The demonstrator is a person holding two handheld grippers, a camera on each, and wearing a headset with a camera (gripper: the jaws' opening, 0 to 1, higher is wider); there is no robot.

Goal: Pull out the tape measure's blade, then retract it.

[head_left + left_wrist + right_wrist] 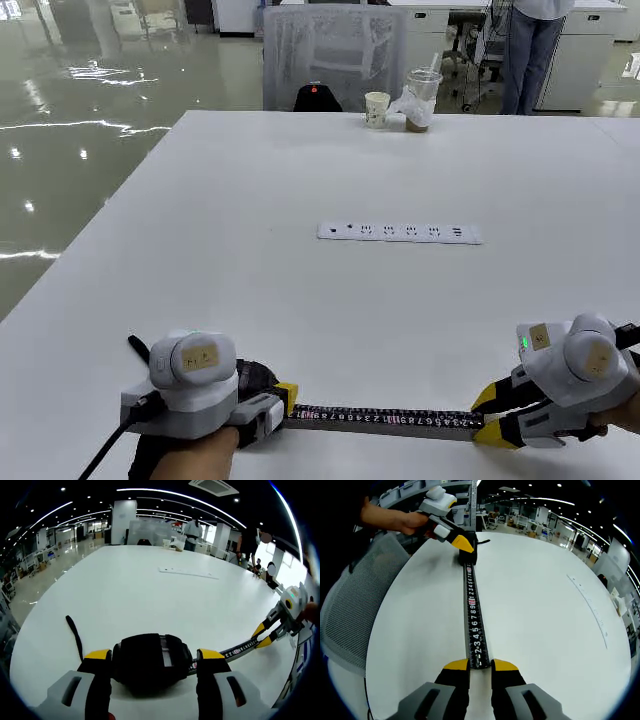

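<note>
while left claw [155, 656] clamps tape case [150, 669], right claw [480, 665] pinches extended blade [471, 610]

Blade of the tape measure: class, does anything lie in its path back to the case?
Nothing visible does. The blade runs straight over bare table from the right gripper, which pinches its tip, to the case clamped in the left gripper. The power strip lies well beyond it, toward the table's middle.
</note>
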